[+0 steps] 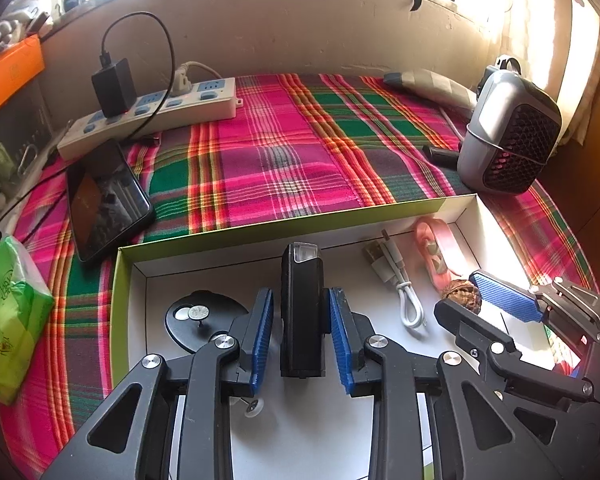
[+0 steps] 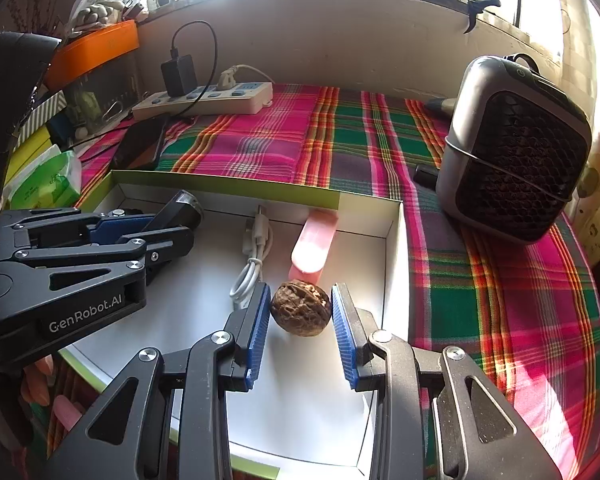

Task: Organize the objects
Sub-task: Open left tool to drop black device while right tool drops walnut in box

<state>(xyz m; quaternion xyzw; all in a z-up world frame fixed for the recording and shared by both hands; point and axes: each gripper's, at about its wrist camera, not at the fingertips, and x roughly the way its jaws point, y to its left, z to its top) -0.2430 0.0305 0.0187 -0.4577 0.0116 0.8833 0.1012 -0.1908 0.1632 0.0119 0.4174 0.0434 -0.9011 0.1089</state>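
A white-lined box with green walls (image 1: 228, 232) lies on the plaid cloth. In the left wrist view a black oblong device with a clear end (image 1: 302, 320) stands between the blue pads of my left gripper (image 1: 300, 296). A narrow gap shows on each side of it, so the jaws are open around it. In the right wrist view my right gripper (image 2: 301, 292) is shut on a brown walnut (image 2: 300, 308), low over the box floor. A white USB cable (image 2: 252, 256) and a pink oblong item (image 2: 314, 244) lie just beyond it. The left gripper (image 2: 168, 224) is at the left.
A black disc with coins (image 1: 198, 316) and a thumbtack (image 1: 252, 406) also lie in the box. On the cloth are a phone (image 1: 104, 200), a power strip with a charger (image 1: 152, 116), a green tissue pack (image 1: 8, 320) and a grey heater (image 2: 516, 148).
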